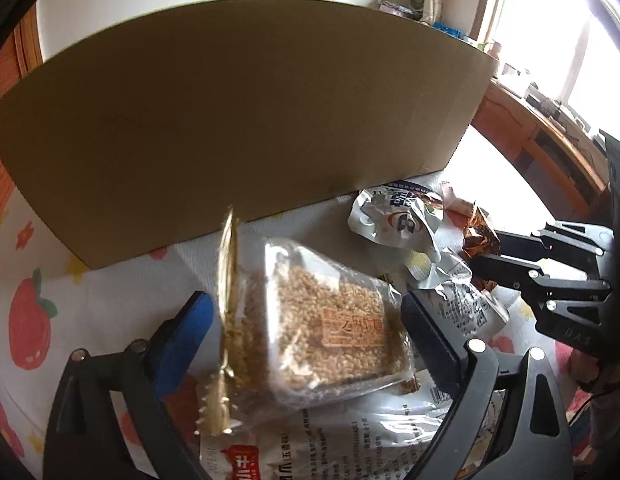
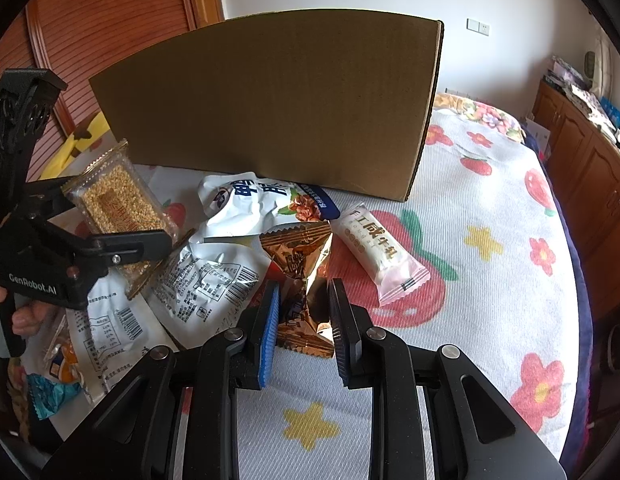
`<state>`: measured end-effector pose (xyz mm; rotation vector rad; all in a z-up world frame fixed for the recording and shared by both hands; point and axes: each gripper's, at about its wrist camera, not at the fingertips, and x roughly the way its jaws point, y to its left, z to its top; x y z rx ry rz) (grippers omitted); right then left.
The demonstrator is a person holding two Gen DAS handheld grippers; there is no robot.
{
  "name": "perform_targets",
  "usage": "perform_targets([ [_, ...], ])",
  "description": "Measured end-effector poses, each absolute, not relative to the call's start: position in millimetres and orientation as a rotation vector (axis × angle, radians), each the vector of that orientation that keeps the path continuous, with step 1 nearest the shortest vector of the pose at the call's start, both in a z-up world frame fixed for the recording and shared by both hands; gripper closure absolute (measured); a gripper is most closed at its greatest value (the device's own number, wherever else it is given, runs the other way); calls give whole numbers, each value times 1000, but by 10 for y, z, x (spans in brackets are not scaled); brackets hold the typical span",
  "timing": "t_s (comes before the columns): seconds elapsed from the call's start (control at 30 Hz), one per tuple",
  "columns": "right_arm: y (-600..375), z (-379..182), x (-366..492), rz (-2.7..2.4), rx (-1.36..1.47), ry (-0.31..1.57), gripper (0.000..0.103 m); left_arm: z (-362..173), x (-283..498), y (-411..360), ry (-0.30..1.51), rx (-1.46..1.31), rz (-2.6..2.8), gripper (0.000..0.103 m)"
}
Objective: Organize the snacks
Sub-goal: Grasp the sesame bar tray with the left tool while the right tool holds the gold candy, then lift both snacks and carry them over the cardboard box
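a: what's the setting?
b: a bed under a white bedspread (image 2: pixel 490 200) printed with strawberries, stars and flowers; wooden cabinets along the wall at 3 o'clock in the right wrist view.
a: biggest thing on it?
b: a cardboard box (image 2: pixel 269 108) standing at 12 o'clock, its plain brown side toward both cameras.
a: and the snacks?
b: heaped in front of the box. a white and blue pouch (image 2: pixel 245 204) lies just below it, touching a white packet with barcodes (image 2: pixel 205 284) at 9 o'clock. a white and pink nougat bar (image 2: pixel 380 254) lies alone at 2 o'clock.
a: the left tongs (image 1: pixel 305 320)?
b: pinching a clear pack of sesame brittle (image 1: pixel 330 324), lifted off the heap and tilted.
a: the right tongs (image 2: pixel 303 320)?
b: partly spread, low over the bedspread, one pad on each side of a bronze foil packet (image 2: pixel 299 280). i cannot tell whether the pads touch it.
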<state>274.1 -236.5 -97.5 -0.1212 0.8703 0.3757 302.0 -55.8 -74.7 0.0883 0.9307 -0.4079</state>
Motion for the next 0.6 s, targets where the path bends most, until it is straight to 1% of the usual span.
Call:
perform_targets([
  [0.1,-2368,-977,2742,376,-120,871,81,-713,2974,-577,917,91,-426,15],
  [0.17,-2366,-978,2741,375,-122,870,81,-680,2924,-584,913,91,-443,27],
  [0.2,-2368,-978,2742,375,-123,870,81,-666,2901,-590,907,101,-440,29],
  [0.27,-2367,-978,2743,374,-124,870,81,-617,2834,-617,877,131,-422,46],
  [0.3,-2363,-980,2744,373,-126,870,81,-578,2793,-619,861,143,-414,49],
  [0.37,-2348,-983,2745,371,-129,870,81,-540,2732,-629,844,153,-407,60],
  [0.47,-2340,-986,2744,371,-130,869,81,-461,2650,-616,807,145,-399,68],
  [0.6,-2324,-985,2737,367,-134,869,82,-357,2562,-575,776,113,-403,73],
])
